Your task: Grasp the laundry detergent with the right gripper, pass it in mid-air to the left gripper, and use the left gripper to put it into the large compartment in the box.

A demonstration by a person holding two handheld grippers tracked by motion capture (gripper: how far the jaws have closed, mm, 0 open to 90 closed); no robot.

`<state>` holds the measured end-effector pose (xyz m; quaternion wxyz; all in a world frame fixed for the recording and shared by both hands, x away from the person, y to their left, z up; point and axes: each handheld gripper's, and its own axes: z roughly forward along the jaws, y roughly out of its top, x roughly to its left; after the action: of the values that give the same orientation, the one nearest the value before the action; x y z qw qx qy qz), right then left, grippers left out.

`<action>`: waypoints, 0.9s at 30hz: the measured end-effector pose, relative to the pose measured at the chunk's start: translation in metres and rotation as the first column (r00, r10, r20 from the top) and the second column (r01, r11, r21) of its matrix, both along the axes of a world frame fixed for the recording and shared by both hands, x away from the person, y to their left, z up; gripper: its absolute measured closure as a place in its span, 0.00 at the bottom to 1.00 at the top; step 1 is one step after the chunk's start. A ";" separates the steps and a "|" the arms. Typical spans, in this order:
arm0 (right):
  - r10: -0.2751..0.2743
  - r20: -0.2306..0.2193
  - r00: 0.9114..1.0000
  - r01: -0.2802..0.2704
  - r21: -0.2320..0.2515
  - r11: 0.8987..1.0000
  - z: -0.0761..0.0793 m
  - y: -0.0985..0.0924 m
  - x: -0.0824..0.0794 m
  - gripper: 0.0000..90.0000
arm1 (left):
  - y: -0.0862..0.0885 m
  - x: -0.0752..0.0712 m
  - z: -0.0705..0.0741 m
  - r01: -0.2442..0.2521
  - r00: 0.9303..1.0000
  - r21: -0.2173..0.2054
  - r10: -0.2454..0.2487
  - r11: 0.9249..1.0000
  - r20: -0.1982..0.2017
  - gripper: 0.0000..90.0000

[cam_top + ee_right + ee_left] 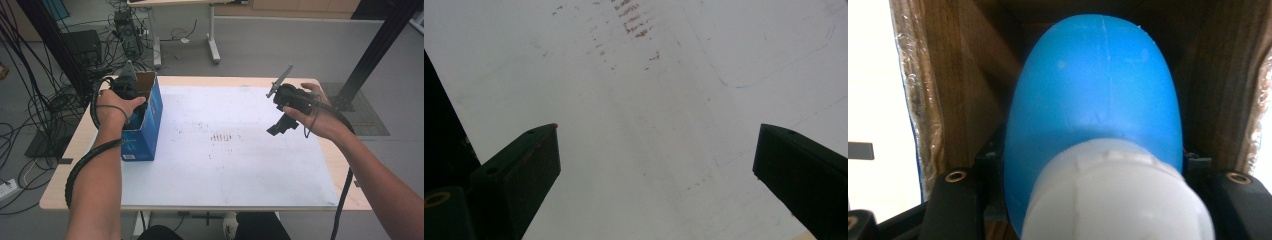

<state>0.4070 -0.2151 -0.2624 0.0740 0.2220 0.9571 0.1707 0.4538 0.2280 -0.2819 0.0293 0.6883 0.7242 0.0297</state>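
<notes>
Inside the blue carton point(147, 117), we're clamping the left gripper point(126, 87) on a blue bottle point(1098, 100), white cap point(1118, 200) toward us. We're not releasing yet; the right gripper point(656, 165) is idling wide open over the white mat point(240, 150).

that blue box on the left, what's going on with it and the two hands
A person works at a table with a gripper in each hand. The left gripper is down in the open top of the blue box, shut on a blue bottle with a white cap, seen between cardboard walls in the left gripper view. The right gripper hangs open over the white mat, nothing between its fingers.
</notes>
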 end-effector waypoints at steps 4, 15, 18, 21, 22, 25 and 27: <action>0.000 0.000 1.000 0.000 0.000 1.000 0.000 0.000 0.000 0.05 | 0.000 0.000 0.000 0.002 1.000 0.001 -0.002 1.000 -0.002 0.41; 0.004 0.001 1.000 -0.004 -0.003 1.000 0.001 0.001 0.001 0.06 | -0.001 0.001 0.000 0.001 1.000 0.002 -0.001 1.000 -0.001 0.41; 0.002 0.003 1.000 -0.002 -0.002 1.000 0.002 0.001 0.001 0.05 | -0.001 0.000 0.000 0.004 1.000 0.002 -0.004 1.000 -0.003 0.41; 0.002 0.004 1.000 -0.002 -0.001 1.000 0.003 0.001 0.001 0.05 | -0.001 0.000 0.000 0.004 1.000 0.003 -0.004 1.000 -0.003 0.41; 0.001 0.005 1.000 -0.001 -0.002 1.000 0.003 0.001 0.001 0.05 | -0.001 0.000 0.000 0.005 1.000 0.005 -0.005 1.000 -0.003 0.41; 0.002 0.004 1.000 -0.002 -0.002 1.000 0.003 0.001 0.001 0.05 | -0.002 0.001 0.000 0.003 1.000 0.006 -0.003 1.000 -0.002 0.41; 0.003 0.005 1.000 -0.003 -0.002 1.000 0.004 0.000 0.001 0.05 | -0.003 0.001 0.000 0.004 1.000 0.008 -0.004 1.000 -0.002 0.41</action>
<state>0.4077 -0.2149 -0.2588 0.0763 0.2201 0.9575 0.1702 0.4546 0.2254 -0.2819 0.0259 0.6900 0.7226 0.0318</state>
